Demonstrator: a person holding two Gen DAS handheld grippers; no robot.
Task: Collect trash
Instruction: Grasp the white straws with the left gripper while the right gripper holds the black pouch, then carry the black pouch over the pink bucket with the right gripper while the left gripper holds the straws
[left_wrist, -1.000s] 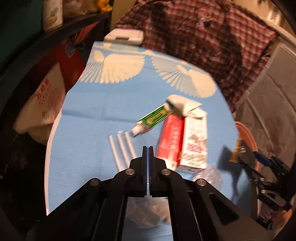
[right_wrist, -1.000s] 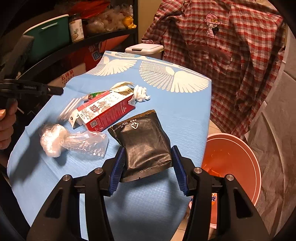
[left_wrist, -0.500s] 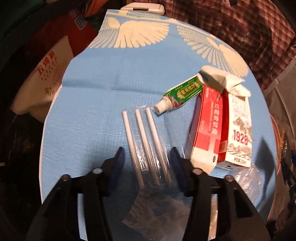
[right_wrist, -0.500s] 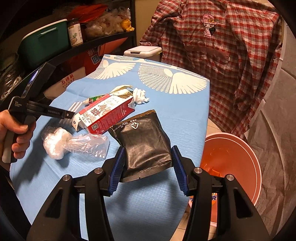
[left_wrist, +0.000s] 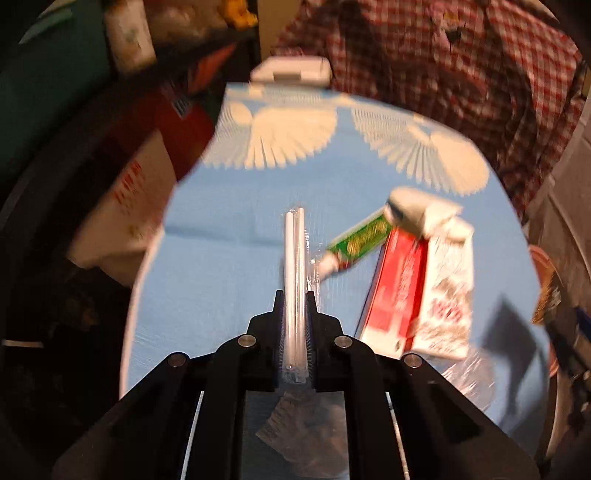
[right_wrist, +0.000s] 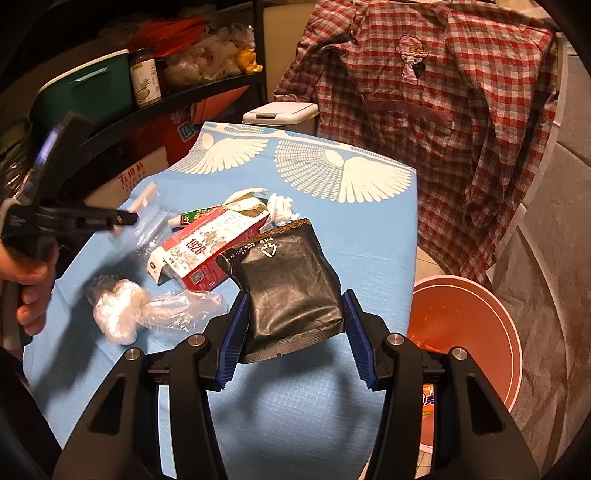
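Note:
A clear pack of white straws (left_wrist: 294, 258) sits between the pads of my left gripper (left_wrist: 295, 295), whose jaws are closing and press on it; the pack juts forward over the blue board (left_wrist: 221, 266). The right wrist view shows that gripper (right_wrist: 125, 219) at the left with the pack (right_wrist: 146, 195) raised. My right gripper (right_wrist: 293, 339) is shut on a black foil pouch (right_wrist: 291, 288), held just above the board. A red-and-white carton (right_wrist: 207, 243), a green tube (right_wrist: 192, 218), a crumpled tissue (right_wrist: 280, 208) and a knotted plastic bag (right_wrist: 122, 310) lie on the board.
An orange bucket (right_wrist: 506, 332) stands on the floor right of the board. A plaid shirt (right_wrist: 424, 92) hangs behind it. Beyond the far end is a white bin lid (right_wrist: 280, 110). A dark shelf (right_wrist: 166, 99) with jars and boxes runs along the left.
My left gripper opened over the straws, closed on the pack and tipped up with it. The right gripper and its pouch have stayed put.

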